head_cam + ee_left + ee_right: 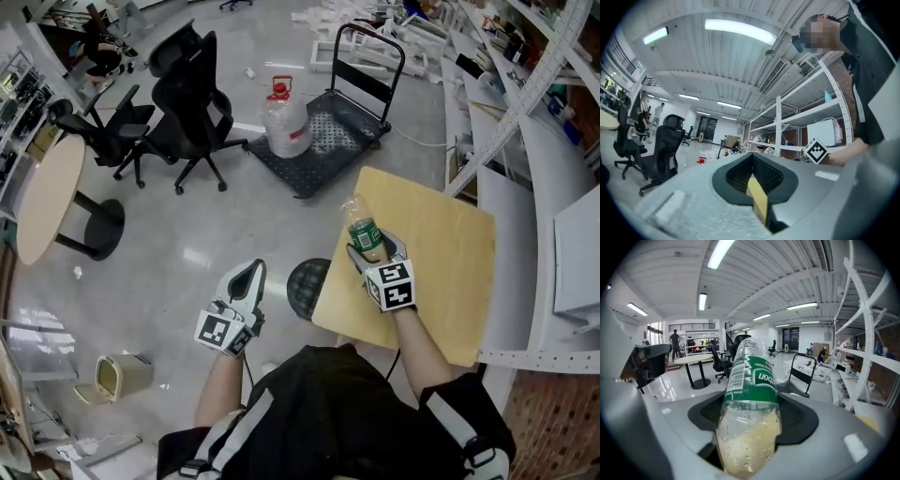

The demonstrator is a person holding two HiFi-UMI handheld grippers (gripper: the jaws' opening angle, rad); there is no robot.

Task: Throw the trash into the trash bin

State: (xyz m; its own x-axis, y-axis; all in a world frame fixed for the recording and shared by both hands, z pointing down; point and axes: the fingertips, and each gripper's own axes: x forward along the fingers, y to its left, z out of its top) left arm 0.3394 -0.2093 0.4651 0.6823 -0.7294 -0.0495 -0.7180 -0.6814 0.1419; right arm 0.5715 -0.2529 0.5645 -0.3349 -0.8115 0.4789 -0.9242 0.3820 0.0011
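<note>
Right gripper view shows the clear plastic bottle with a green label (751,394) lying lengthwise between the two jaws. Its cloudy, droplet-specked base is nearest the camera and its neck points away and upward. The grey right gripper (367,246) has its jaws standing wide, and the dark pads press on the bottle's lower body from both sides, so the bottle is gripped and held off any surface. In the head view the bottle sticks out beyond the jaws, above the near-left edge of the square light-wood table top (441,281).

The grey left gripper (247,277) hangs to the left, over the glossy grey floor (234,206). In the left gripper view its jaws meet with nothing held between them.

The small beige trash bin (122,375) sits on the floor at the lower left of the head view, well apart from the bottle and nearer the left gripper.
</note>
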